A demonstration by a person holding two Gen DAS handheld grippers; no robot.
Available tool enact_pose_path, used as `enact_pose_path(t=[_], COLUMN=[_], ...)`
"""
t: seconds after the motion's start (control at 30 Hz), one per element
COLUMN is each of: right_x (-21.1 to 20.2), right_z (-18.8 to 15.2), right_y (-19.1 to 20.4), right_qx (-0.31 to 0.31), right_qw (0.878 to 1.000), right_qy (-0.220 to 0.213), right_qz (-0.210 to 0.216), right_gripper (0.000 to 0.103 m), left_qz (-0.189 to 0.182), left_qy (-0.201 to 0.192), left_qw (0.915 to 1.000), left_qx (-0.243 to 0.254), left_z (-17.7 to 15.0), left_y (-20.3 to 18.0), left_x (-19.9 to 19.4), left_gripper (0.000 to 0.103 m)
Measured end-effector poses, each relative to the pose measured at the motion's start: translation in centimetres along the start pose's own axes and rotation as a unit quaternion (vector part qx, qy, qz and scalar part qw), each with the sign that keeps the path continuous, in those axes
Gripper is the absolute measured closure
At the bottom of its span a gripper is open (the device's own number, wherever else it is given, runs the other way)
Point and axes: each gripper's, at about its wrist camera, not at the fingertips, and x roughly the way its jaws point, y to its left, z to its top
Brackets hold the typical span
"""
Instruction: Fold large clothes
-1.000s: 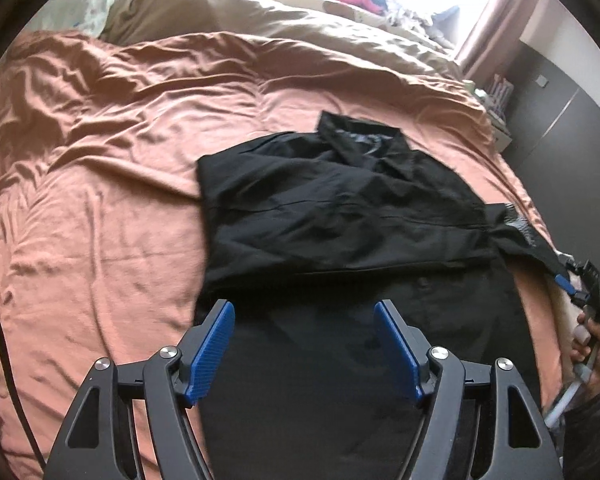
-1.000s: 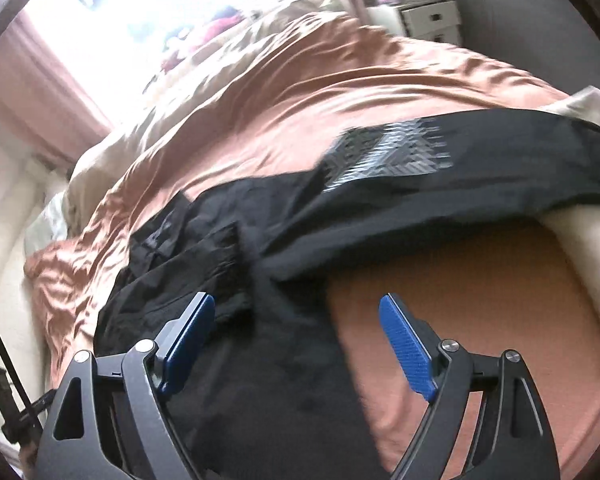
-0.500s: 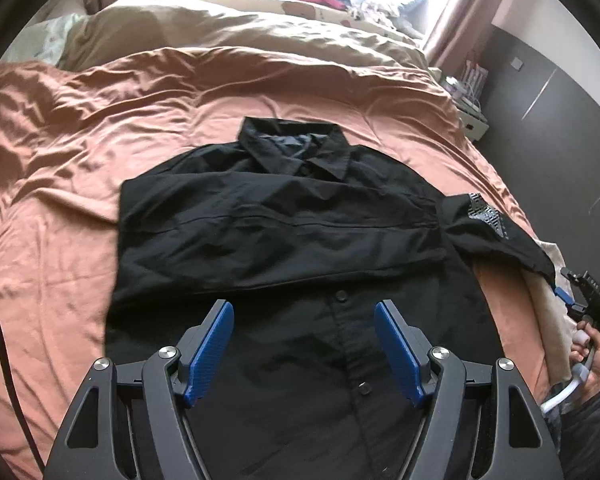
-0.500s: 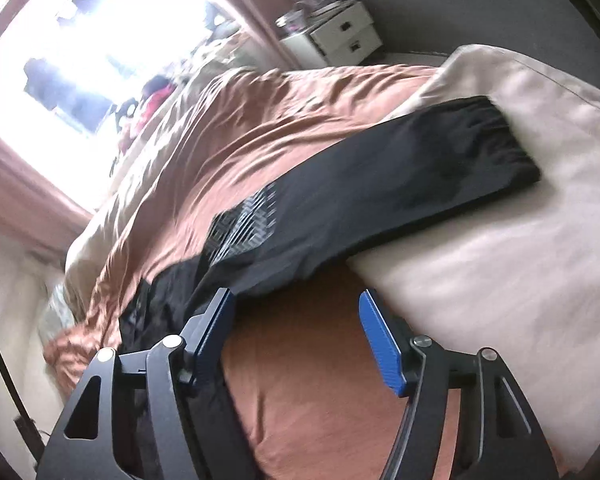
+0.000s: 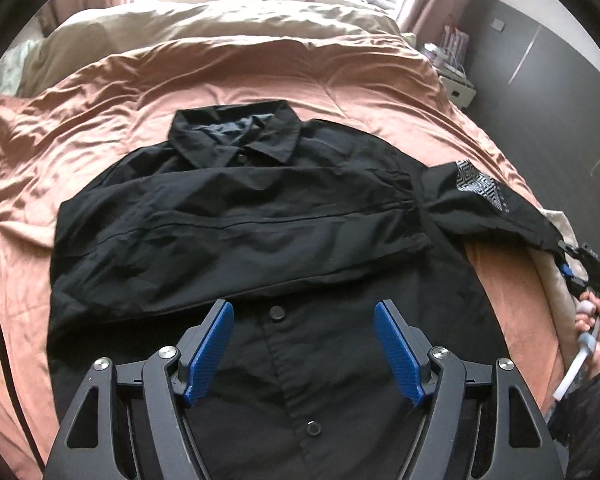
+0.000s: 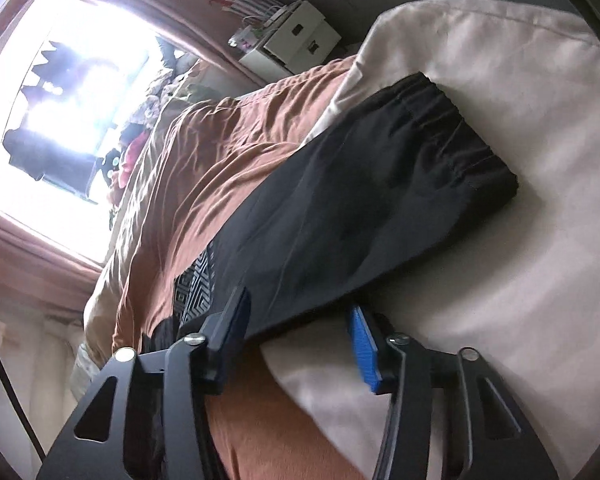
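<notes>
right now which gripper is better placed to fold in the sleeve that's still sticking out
Right. The right gripper is already at the outstretched sleeve, its open jaws straddling the sleeve short of the cuff. The left gripper hangs open over the black shirt front near the buttons, away from that sleeve.

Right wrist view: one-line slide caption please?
Open right gripper straddles the black shirt's sleeve at the bed edge.

The right gripper [image 6: 300, 332] has closed in around the shirt's sleeve [image 6: 364, 208].

2 wrist views—shared black shirt [image 5: 260, 240]
</notes>
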Motion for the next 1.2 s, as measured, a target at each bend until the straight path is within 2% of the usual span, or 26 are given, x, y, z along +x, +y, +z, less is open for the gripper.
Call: enact_pose_path(t=[0.03,0.13,0.2,0.3,0.47,0.6,0.83,1.07,1.2], right_x=[0.1,-0.3,-1.6,-4.0,-7.3,-9.5,-11.0,-9.8,-6.8], right_z=[0.0,0.2,0.3,0.1,-1.1,-3.5,-8.2,-13.1,-13.8], right_y=[-0.1,0.2,1.5,4.9,11.6,17.8,26.0,32.5,35.3], right_qx=[0.003,0.011,-0.007,-0.049,-0.114,-0.167,-0.231,-0.290,-0.310], right_qw=[1.000,1.000,0.999,0.997,0.989,0.980,0.963,0.945,0.938], right_qy=[-0.002,-0.011,-0.027,-0.045,-0.056,-0.058,-0.042,-0.008,0.010], right_qz=[-0.002,0.008,0.026,0.045,0.071,0.093,0.129,0.149,0.153], right_gripper=[0.083,0.097,0.100,0.101,0.102,0.102,0.102,0.102,0.102], left_qz=[0.000,0.002,0.003,0.018,0.006,0.001,-0.002,0.003,0.013], left_qy=[0.000,0.001,0.001,0.002,-0.005,-0.012,-0.031,-0.069,-0.080], left_qw=[1.0000,0.9999,0.9999,0.9996,1.0000,0.9998,0.9979,0.9932,0.9905], left_qx=[0.003,0.010,0.013,0.020,-0.001,-0.014,-0.057,-0.094,-0.112], left_z=[0.0,0.0,0.0,-0.4,-1.1,-2.0,-3.1,-4.9,-6.3], left_y=[-0.1,-0.4,-0.2,0.3,2.1,4.0,9.2,15.0,18.5], left_x=[0.0,-0.1,-0.5,-1.0,-2.4,-3.9,-7.2,-11.4,-13.2], left_gripper=[0.029,0.029,0.029,0.029,0.029,0.029,0.029,0.028,0.028])
